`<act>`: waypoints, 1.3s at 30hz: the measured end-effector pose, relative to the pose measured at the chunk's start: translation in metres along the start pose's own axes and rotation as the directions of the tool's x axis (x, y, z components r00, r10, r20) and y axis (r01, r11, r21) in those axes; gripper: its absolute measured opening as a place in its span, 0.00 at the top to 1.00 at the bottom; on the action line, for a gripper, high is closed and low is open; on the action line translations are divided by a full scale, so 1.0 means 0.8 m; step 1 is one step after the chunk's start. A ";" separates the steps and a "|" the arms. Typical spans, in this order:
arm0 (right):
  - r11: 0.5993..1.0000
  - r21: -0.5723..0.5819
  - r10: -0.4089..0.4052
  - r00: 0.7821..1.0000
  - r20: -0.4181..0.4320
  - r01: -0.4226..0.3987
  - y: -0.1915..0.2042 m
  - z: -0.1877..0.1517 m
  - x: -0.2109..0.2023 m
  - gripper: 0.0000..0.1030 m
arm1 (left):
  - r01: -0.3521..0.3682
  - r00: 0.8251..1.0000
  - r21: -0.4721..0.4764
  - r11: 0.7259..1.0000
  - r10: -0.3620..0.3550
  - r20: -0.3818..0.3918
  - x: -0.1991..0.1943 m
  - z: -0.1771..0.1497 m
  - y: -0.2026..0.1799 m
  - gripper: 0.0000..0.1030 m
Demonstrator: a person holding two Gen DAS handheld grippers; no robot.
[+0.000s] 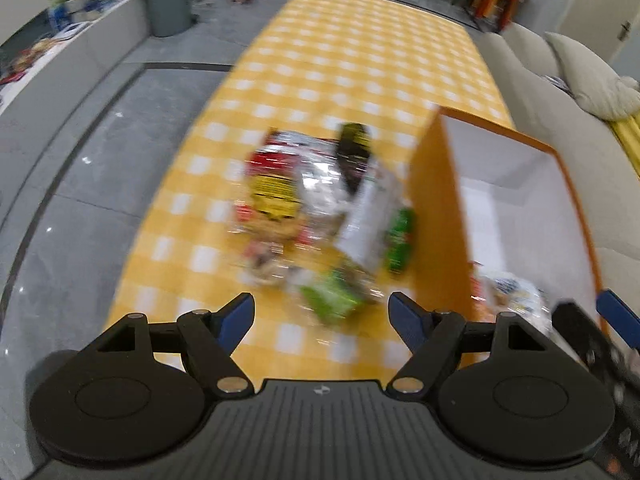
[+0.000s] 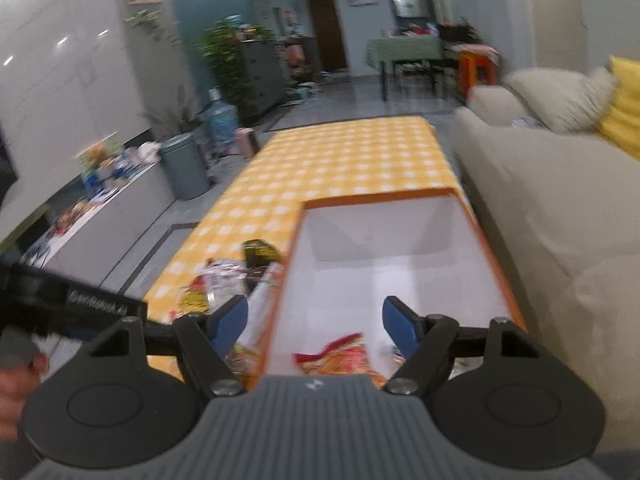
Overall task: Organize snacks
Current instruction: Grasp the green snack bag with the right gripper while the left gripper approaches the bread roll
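Observation:
A blurred pile of snack packets (image 1: 312, 208) lies on the yellow checked table (image 1: 340, 60), beside an orange box (image 1: 436, 200) with a white inside. My left gripper (image 1: 321, 300) hangs open above the near end of the pile, nothing between its fingers. In the right wrist view my right gripper (image 2: 315, 303) is open over the near left wall of the box (image 2: 380, 196). A red and orange packet (image 2: 340, 356) lies inside, below it. The pile (image 2: 224, 280) sits left of the box. The right gripper's finger (image 1: 616, 316) shows at the left wrist view's right edge, over a packet in the box (image 1: 516, 296).
A beige sofa (image 2: 540, 200) runs close along the table's right side. A grey bin (image 2: 184, 164), a water bottle (image 2: 220, 120) and a low cabinet with clutter (image 2: 100, 184) stand to the left across the floor. The left gripper's body (image 2: 60, 300) and a hand reach in at the left.

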State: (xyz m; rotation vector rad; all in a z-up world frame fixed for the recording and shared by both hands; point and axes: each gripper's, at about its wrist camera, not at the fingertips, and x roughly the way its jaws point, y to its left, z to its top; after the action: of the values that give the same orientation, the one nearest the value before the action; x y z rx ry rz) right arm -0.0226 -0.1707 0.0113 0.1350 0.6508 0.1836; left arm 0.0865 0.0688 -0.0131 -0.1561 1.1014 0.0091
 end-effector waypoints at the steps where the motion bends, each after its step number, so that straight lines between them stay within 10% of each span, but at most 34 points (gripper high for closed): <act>1: 0.999 -0.032 0.010 1.000 0.001 -0.010 0.012 -0.002 0.001 0.30 | -0.003 1.000 -0.014 1.000 0.003 -0.001 0.001 0.002 0.011 0.13; 10: 0.960 -0.263 0.082 0.993 -0.083 -0.101 0.118 -0.031 0.045 0.34 | -0.003 0.999 -0.157 0.988 -0.005 -0.048 0.027 0.004 0.099 0.13; 18: 0.861 -0.507 -0.043 0.986 -0.162 -0.045 0.183 -0.078 0.120 0.36 | -0.035 0.992 -0.195 0.980 0.010 -0.127 0.062 0.001 0.123 0.13; 34: 0.879 -0.475 -0.104 0.955 -0.277 -0.042 0.179 -0.103 0.230 0.30 | -0.044 0.984 -0.235 0.971 0.001 -0.180 0.099 0.007 0.143 0.13; 39: 0.888 -0.453 -0.063 0.952 -0.301 -0.084 0.173 -0.103 0.241 0.42 | -0.036 0.982 -0.277 0.960 -0.018 -0.188 0.103 0.006 0.153 0.13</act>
State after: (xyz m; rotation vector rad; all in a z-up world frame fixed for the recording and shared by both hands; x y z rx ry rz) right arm 0.0599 0.0109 -0.1416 -0.3593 0.9012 0.3710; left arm 0.1177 0.1843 -0.0992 -0.4129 1.2876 0.1619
